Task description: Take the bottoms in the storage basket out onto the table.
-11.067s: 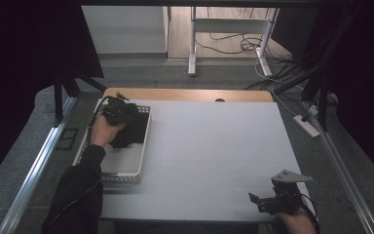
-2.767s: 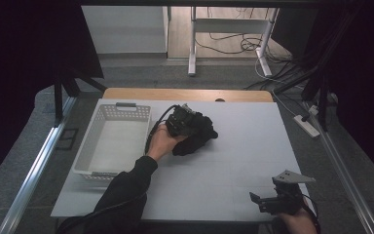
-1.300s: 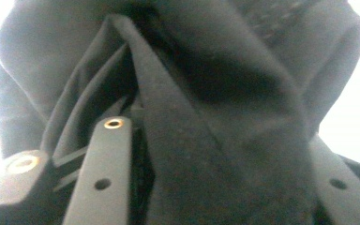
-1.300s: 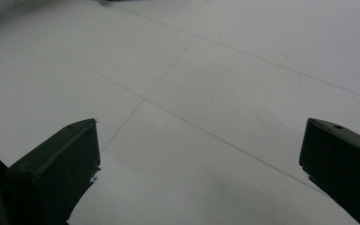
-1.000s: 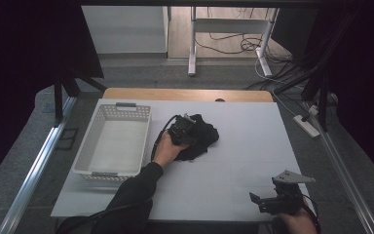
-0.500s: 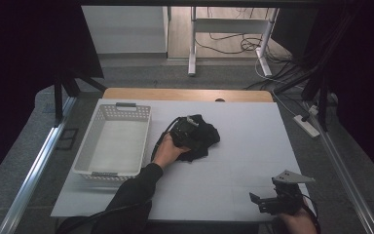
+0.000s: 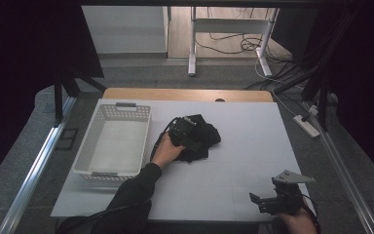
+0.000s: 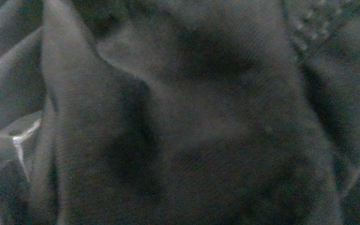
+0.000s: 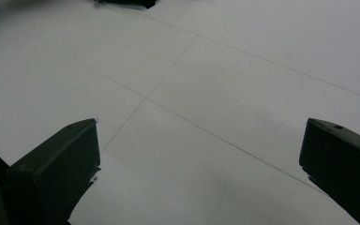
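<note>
1. Left gripper [image 7: 187, 132] fingers have just been opening on the black garment [image 7: 202, 141], now lying mid-bench beside the white basket [image 7: 114, 141]; transfer out of the basket looks done.
2. Stand wide now, cloth pressed close around them, apparently released.
3. Right gripper [image 7: 272, 201] fingers wide, empty, near bench [image 7: 253, 126] edge.

The left gripper [image 7: 187, 132] was a compact black block, its black cable [image 7: 155, 142] looping off at its 8 o'clock side. The hand [image 7: 166, 150] behind it was bare, and the forearm wore a long black sleeve [image 7: 135, 187] with a snug cuff. The right gripper [image 9: 201, 164] was black too, with two broad, flat-faced jaws and a pale grey three-cornered plate [image 7: 292, 176] on top at its 1 o'clock corner; a dark strap [image 7: 316, 222] circled that wrist
</note>
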The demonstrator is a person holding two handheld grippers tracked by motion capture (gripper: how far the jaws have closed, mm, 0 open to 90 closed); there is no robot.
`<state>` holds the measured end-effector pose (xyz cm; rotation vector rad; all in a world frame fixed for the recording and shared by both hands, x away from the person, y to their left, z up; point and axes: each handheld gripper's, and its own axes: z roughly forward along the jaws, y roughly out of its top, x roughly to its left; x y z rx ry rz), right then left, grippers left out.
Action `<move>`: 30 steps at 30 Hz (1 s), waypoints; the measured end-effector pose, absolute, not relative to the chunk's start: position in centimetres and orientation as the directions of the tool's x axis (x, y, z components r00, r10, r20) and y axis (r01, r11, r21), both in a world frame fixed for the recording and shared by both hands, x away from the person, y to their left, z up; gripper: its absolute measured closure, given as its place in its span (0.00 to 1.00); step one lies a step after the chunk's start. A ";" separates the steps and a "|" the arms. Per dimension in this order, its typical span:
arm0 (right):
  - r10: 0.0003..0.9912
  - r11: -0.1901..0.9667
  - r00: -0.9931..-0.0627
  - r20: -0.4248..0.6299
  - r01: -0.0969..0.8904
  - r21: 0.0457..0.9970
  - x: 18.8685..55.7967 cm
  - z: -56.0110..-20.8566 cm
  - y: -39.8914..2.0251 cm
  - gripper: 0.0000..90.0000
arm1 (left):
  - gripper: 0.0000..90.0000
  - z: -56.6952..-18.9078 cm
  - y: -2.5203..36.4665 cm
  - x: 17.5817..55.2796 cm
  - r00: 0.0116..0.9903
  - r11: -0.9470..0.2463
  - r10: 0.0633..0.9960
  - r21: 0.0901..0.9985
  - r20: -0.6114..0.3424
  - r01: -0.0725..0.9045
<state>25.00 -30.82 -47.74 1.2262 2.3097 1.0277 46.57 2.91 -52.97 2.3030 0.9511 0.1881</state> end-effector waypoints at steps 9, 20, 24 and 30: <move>0.817 0.369 -0.575 0.043 0.579 0.727 25.0 -47.7 -30.8 0.00 | 0.00 -52.5 3.2 46.3 0.723 -0.521 0.681 0.617 -0.116 0.590; 0.817 0.369 -0.575 0.044 0.580 0.726 25.0 -47.8 -30.8 0.00 | 0.00 -50.9 3.5 45.9 0.718 -0.496 0.686 0.646 -0.118 0.580; 0.817 0.369 -0.575 0.044 0.580 0.726 25.0 -47.8 -30.8 0.00 | 0.00 -50.4 3.6 45.7 0.723 -0.496 0.680 0.651 -0.120 0.575; 0.817 0.369 -0.574 0.044 0.581 0.725 25.0 -47.8 -30.8 0.00 | 0.00 -49.3 3.9 45.5 0.734 -0.491 0.667 0.663 -0.132 0.565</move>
